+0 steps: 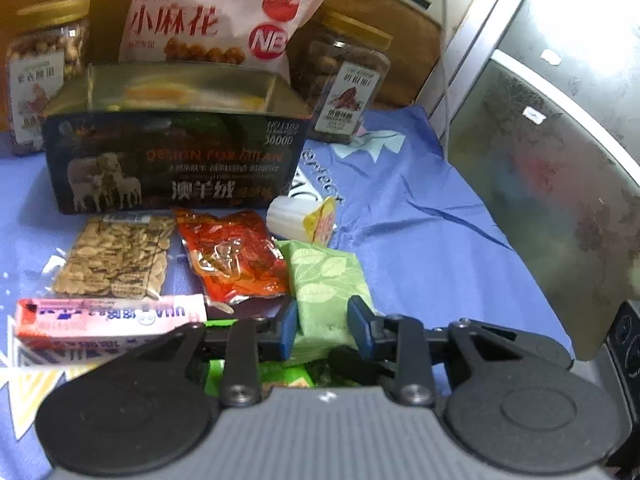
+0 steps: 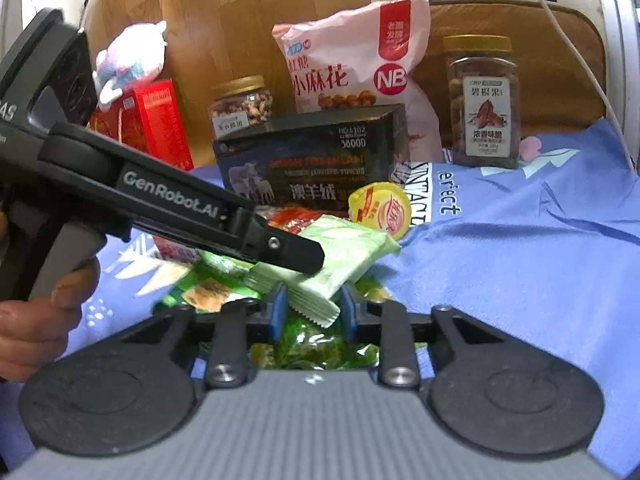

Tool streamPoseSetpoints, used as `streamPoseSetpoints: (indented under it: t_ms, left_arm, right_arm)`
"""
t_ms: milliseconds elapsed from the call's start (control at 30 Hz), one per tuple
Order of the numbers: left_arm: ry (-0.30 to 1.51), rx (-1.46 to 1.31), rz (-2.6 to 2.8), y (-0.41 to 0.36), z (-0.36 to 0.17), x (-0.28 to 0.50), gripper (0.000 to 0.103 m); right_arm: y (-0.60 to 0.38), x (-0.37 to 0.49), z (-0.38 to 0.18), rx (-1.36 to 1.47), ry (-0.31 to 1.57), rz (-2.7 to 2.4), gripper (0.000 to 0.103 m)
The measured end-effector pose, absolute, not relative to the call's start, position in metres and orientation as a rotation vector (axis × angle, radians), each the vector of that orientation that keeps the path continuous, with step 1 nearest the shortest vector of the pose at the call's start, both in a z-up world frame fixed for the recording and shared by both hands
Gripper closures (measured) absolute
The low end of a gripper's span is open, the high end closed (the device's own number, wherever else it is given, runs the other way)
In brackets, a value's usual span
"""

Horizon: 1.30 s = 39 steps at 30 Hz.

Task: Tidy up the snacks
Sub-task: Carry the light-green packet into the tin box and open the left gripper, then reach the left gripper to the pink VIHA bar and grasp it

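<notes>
The left tool (image 1: pixel 322 326), gripped in the person's hand (image 2: pixel 38 304), reaches in low with fingers part-spread; the right tool (image 2: pixel 313 312) points forward, fingers likewise apart.

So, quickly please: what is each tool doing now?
Left tool: closed on the green packet.
Right tool: open around the packet's corner, not gripping.

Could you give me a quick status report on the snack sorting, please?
Left gripper shut on green packet. Right gripper open around the packet's near end, not clamped. Jelly cup and red pouch close by.
</notes>
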<state>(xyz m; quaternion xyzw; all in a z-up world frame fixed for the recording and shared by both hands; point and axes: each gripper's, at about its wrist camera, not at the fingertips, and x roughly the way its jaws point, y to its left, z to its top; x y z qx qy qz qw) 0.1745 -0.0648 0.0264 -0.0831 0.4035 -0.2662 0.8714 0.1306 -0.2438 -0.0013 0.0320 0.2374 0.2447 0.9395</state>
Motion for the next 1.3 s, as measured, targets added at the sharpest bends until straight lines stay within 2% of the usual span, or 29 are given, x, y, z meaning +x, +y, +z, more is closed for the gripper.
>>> streamPoseSetpoints:
  t_ms: [400, 633, 833, 933, 967, 1133, 1300]
  left_arm:
    - [0.678, -0.213, -0.491, -0.016, 0.066, 0.16, 0.075]
    - [0.622, -0.232, -0.43, 0.003, 0.093, 0.221, 0.075]
    - [0.666, -0.26, -0.406, 0.006, 0.082, 0.283, 0.075]
    - [0.684, -0.241, -0.391, -0.003, 0.072, 0.303, 0.074]
    - [0.688, -0.231, -0.376, -0.005, 0.069, 0.307, 0.075]
    - [0.677, -0.249, -0.362, 0.005, 0.066, 0.297, 0.075]
    - [0.636, -0.255, -0.376, 0.037, 0.072, 0.252, 0.071]
  right_arm:
    - [-0.197, 0.132, 0.039, -0.027, 0.367, 0.546, 0.072]
    - [-0.17, 0.202, 0.07, -0.033, 0.359, 0.574, 0.072]
    - [-0.153, 0.256, 0.068, -0.081, 0.407, 0.549, 0.072]
    - [-0.152, 0.269, 0.059, -0.107, 0.42, 0.514, 0.07]
    - [-0.154, 0.27, 0.058, -0.107, 0.413, 0.5, 0.066]
    - [-0.182, 0.251, 0.068, -0.038, 0.351, 0.456, 0.066]
    - [-0.222, 0.215, 0.065, 0.103, 0.385, 0.487, 0.066]
